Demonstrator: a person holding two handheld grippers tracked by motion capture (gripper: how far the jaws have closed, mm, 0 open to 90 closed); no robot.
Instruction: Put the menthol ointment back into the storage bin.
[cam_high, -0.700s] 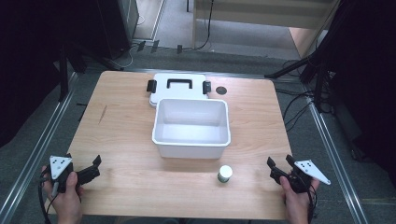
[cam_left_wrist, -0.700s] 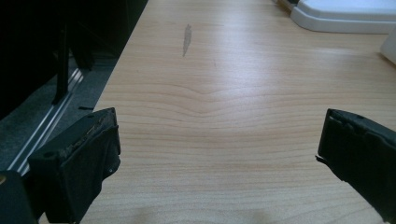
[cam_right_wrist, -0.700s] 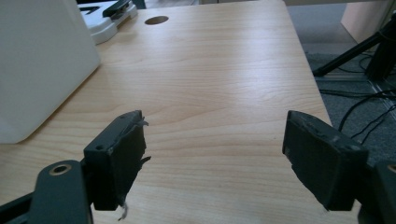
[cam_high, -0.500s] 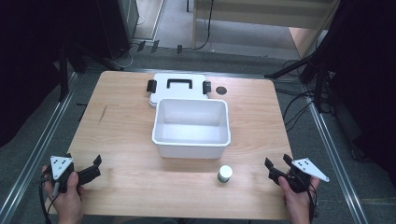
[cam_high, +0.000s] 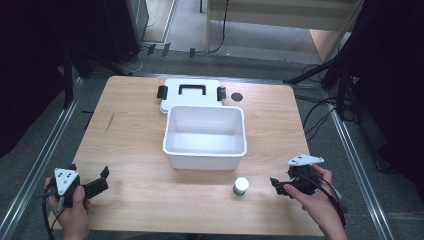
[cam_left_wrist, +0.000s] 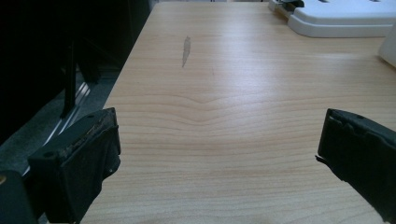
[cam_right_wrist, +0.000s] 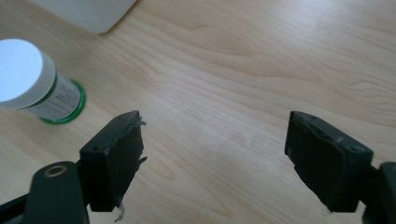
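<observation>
A pale wooden table (cam_high: 150, 125) stands on grey carpet, with dark stands and cables around it. At its centre sits an empty white bin (cam_high: 205, 135); just behind the bin, touching or nearly so, lies its flat white lid (cam_high: 190, 92) with black clips and handle, and a small dark disc (cam_high: 237, 96) lies beside the lid. A small white-capped jar (cam_high: 241, 186) with a green base ring stands upright in front of the bin's right corner, apart from it.

The right gripper (cam_high: 279, 186) has moved leftward, towards the jar, over the last half second or so, and now lies near its right side without touching it. Its jaws are spread wide with nothing between them; in the right gripper view the jar (cam_right_wrist: 32, 81) sits up and to the left of the jaw gap, so the aim is not yet centred. The left gripper (cam_high: 102, 182) has kept its place at the near left corner, jaws wide over bare wood.

The approach suggests a grasp of the jar is beginning, probably to place it in the bin.
</observation>
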